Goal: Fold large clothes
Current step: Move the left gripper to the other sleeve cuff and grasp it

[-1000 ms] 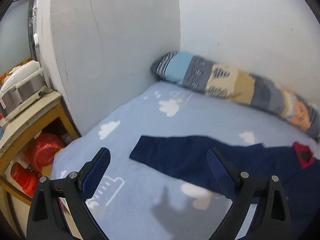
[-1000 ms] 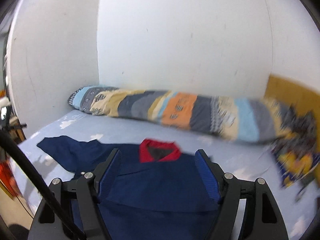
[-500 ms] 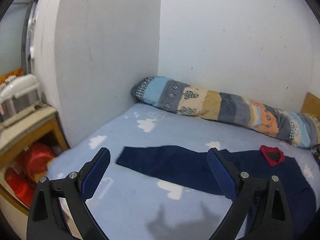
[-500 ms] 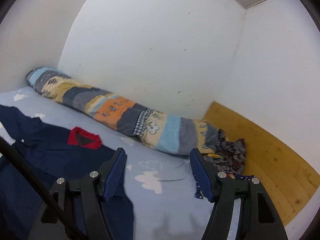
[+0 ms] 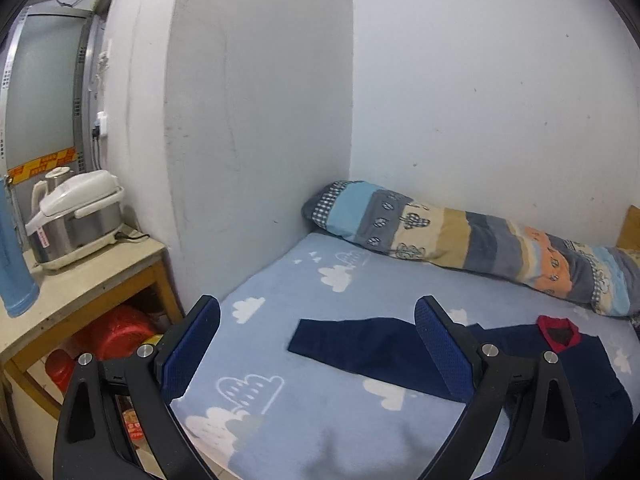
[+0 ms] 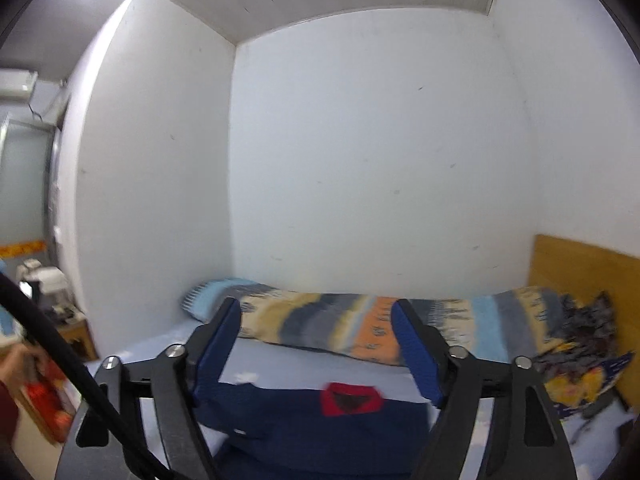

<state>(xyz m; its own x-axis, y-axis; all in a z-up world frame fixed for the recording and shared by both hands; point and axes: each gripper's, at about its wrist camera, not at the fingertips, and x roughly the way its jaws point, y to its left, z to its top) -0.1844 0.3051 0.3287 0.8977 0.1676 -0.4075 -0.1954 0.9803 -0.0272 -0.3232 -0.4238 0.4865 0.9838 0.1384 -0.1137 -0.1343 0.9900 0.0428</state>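
Note:
A navy shirt (image 5: 384, 352) with a red collar (image 5: 558, 330) lies spread flat on the light blue cloud-print bed sheet (image 5: 320, 280), one sleeve stretched out to the left. My left gripper (image 5: 318, 344) is open above the near left part of the bed, nothing between its blue pads. In the right wrist view the same shirt (image 6: 304, 424) and its red collar (image 6: 352, 398) lie low in the picture. My right gripper (image 6: 316, 344) is raised well above them, pointing almost level at the wall, its jaws opening and empty.
A long striped bolster (image 5: 480, 244) lies against the far wall. A wooden side table (image 5: 88, 280) with a rice cooker (image 5: 76, 220) stands left of the bed, red containers (image 5: 116, 332) under it. Crumpled patterned cloth (image 6: 580, 356) lies by the wooden headboard (image 6: 584, 272) at right.
Both grippers have risen and drawn back from the shirt. The right view swung right, then back to centre and tilted up toward the wall. The shirt stays flat on the bed.

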